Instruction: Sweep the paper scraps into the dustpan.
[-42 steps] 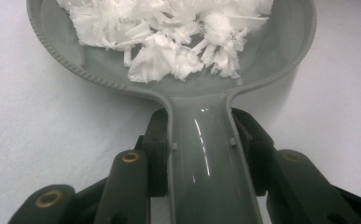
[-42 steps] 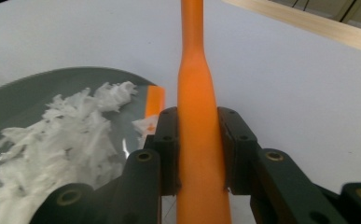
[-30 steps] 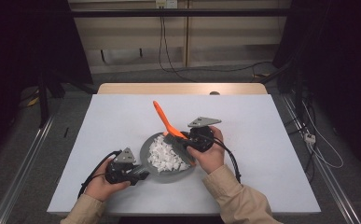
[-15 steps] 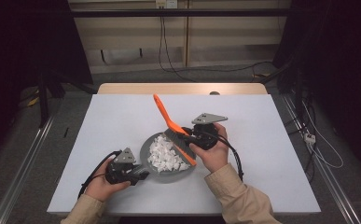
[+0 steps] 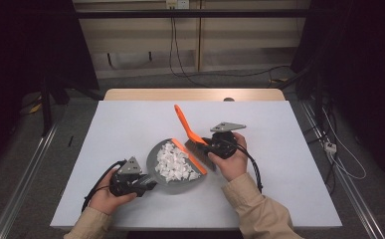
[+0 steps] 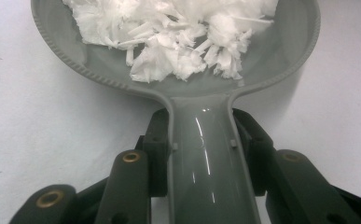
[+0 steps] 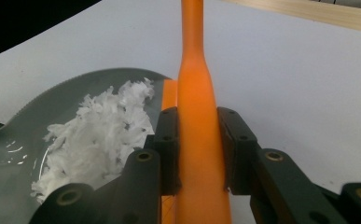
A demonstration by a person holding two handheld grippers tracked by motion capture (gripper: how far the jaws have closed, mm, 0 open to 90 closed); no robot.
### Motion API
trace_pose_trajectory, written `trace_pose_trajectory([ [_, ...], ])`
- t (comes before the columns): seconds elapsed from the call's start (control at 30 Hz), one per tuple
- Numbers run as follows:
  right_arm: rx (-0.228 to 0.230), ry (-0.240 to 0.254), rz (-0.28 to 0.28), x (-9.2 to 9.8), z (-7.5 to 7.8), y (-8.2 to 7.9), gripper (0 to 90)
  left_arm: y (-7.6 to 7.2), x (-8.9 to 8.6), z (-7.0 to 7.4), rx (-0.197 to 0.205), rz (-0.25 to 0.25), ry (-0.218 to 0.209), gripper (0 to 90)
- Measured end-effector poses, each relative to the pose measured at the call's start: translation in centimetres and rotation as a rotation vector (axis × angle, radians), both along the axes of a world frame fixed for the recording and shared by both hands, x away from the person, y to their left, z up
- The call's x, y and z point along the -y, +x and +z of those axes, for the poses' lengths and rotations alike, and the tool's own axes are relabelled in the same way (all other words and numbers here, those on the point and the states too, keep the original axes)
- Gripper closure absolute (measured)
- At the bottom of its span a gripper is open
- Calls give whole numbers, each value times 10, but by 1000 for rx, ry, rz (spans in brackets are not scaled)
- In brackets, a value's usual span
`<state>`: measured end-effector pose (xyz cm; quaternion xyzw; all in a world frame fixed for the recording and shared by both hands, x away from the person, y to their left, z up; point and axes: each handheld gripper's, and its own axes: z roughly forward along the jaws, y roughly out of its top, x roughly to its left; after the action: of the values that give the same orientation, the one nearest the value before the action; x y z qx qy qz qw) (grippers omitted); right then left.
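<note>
A: What has the left gripper (image 5: 143, 183) got?

B: Its 2 jaws are clamped on the handle of the grey dustpan (image 5: 156, 158). In the left gripper view the black pads (image 6: 157, 154) press both sides of the glossy handle, and the dustpan (image 6: 290, 60) widens out toward 12 o'clock, flat on the white table (image 6: 38, 140).

A: And where is the dustpan from above?

B: Near the middle of the table (image 5: 130, 124), a little toward the 6 o'clock edge. The handle runs to about 8 o'clock, into the left hand (image 5: 108, 191). The open mouth faces roughly 2 o'clock.

A: What's inside?

B: A heap of white paper scraps (image 5: 176, 162), piled in the pan and reaching up to its orange lip (image 5: 190, 156). The left gripper view shows the scraps (image 6: 178, 37) sitting at the far part of the bowl.

A: The right gripper (image 5: 214, 147)?

B: Closed tight on the orange brush (image 5: 184, 122). In the right gripper view the brush handle (image 7: 197, 116) rises straight to 12 o'clock between the pads, gripped on both sides. From above, the handle tilts toward 11 o'clock, and the bristle head (image 5: 200, 149) sits just beside the dustpan's lip at its 3 o'clock side.

A: Is the brush touching the scraps?

B: I cannot tell; the bristles are right at the lip, with the scraps (image 7: 99, 135) just left of the handle.
</note>
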<state>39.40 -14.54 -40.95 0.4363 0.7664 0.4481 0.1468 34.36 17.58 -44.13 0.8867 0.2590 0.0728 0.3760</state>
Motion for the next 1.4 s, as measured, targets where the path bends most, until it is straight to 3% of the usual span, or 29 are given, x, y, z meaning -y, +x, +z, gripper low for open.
trace_pose_trajectory([
  [0.17, 0, -37, -25, 4, -5, 3, 719, -2, -2, 1, -1, -2, 20, 628],
  [0.23, 5, -32, -32, 6, -3, 3, 719, -2, -4, 1, -9, -10, 3, 628],
  [0.33, 15, -23, -39, 10, -1, 3, 719, -3, -4, 0, -13, -3, 19, 628],
  [0.47, 20, -16, -39, 10, 0, 2, 719, -2, -3, 0, -30, -29, 21, 628],
  [0.9, 24, -21, -65, 16, 2, 3, 719, 2, 3, 7, -22, -42, -1, 627],
  [1.07, 33, -27, -71, 19, 5, 2, 719, -6, 2, 13, -19, -63, 22, 627],
  [1.23, 38, -30, -74, 21, 5, 2, 719, 1, 7, 12, -26, -57, -7, 627],
  [1.4, 54, -24, -84, 22, 10, 0, 719, 2, 10, 7, -31, -56, 27, 627],
])
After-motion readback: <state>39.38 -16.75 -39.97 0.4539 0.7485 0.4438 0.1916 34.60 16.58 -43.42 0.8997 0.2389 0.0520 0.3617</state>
